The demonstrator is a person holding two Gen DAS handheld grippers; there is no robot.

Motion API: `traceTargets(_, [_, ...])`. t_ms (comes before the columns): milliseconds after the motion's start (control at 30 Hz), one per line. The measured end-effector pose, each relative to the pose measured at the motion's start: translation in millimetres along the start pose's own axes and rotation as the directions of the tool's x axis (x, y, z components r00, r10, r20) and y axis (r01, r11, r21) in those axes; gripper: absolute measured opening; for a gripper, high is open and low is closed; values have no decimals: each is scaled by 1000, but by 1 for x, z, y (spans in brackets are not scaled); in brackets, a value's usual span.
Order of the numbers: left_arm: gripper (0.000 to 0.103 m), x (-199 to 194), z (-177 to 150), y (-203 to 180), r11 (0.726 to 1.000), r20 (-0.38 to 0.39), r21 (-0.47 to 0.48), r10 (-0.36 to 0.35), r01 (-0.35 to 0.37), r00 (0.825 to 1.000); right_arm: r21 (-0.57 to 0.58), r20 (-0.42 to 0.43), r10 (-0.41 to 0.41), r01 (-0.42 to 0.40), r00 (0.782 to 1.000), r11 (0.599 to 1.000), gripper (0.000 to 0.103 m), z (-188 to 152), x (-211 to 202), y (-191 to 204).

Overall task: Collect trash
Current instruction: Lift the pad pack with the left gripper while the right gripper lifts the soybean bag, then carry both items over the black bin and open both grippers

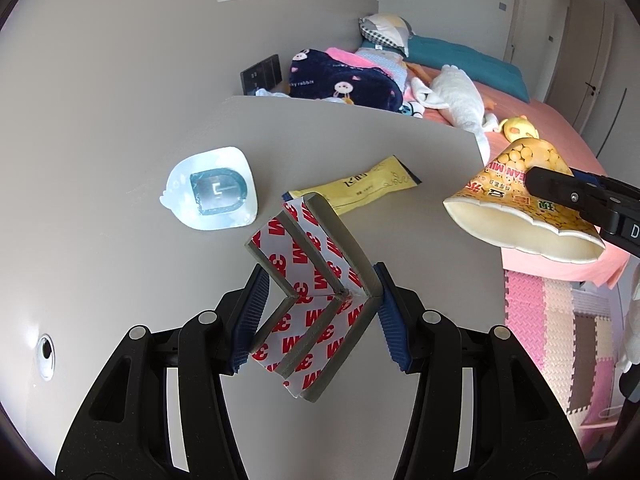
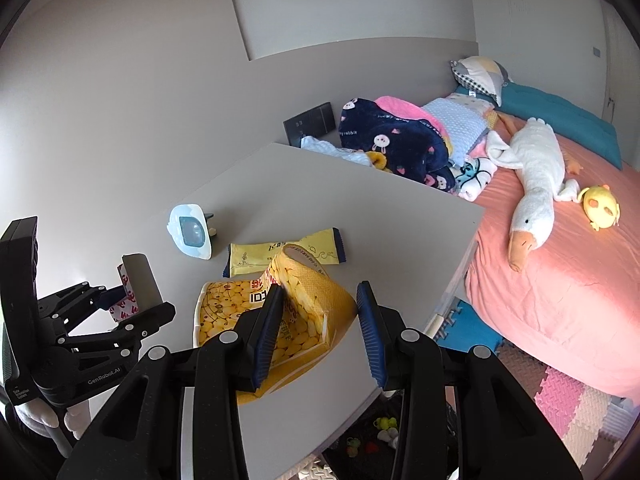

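Observation:
My left gripper point(image 1: 320, 320) is shut on a folded grey foam corner guard point(image 1: 316, 280) backed with red-printed white tape, and holds it above the grey table point(image 1: 120, 260). My right gripper point(image 2: 320, 328) is shut on a crushed yellow paper cup point(image 2: 304, 304). In the left wrist view that cup point(image 1: 520, 204) hangs off the table's right edge under one of the right gripper's fingers point(image 1: 560, 190). A yellow sachet wrapper point(image 1: 360, 190) point(image 2: 284, 256) and a white-and-blue blister pack point(image 1: 212, 192) point(image 2: 191, 236) lie on the table. The left gripper point(image 2: 136, 300) shows at the left of the right wrist view.
The table's far and right edges border a bed with a pink sheet point(image 2: 560, 280). On it lie a plush goose point(image 2: 532, 184), a yellow plush toy point(image 2: 600, 208) and piled blankets point(image 2: 396, 140). Foam floor mats point(image 1: 560, 340) lie beside the table. A cable hole point(image 1: 45, 354) is in the tabletop.

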State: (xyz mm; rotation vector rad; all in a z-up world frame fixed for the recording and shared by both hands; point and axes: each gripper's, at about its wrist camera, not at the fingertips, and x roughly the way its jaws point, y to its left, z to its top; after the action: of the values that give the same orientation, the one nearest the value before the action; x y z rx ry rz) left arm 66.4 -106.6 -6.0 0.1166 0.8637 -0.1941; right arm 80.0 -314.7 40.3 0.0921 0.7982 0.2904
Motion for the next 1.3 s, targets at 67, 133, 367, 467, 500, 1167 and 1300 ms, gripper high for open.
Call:
traceTargets(67, [52, -3, -1, -9, 1000, 3, 12, -11, 11, 1000, 11, 4, -6, 6, 1000, 1000, 40, -4, -7, -5])
traceTargets(133, [52, -7, -1, -19, 999, 5, 27, -19, 19, 1000, 22, 9, -14, 14, 1000, 1000, 40, -9, -15, -10])
traceTargets(367, [52, -19, -4, -53, 996, 14, 73, -46, 45, 999, 53, 32, -42, 40, 999, 998, 40, -22, -44, -30])
traceTargets(467, [52, -21, -4, -67, 994, 13, 95, -59, 58, 998, 69, 42, -60, 57, 997, 996, 40, -29, -56, -40])
traceTargets(500, [52, -21, -4, -72, 993, 13, 102, -63, 61, 998, 75, 45, -66, 63, 997, 995, 40, -31, -61, -44])
traceTargets(1167, [52, -22, -29, -174, 945, -43, 270, -179, 184, 983, 202, 52, -217, 203, 975, 958, 40, -78, -117, -120])
traceTargets(1300, [54, -23, -35, -191, 926, -62, 309, -206, 215, 977, 229, 45, -252, 235, 967, 945, 40, -85, -124, -133])
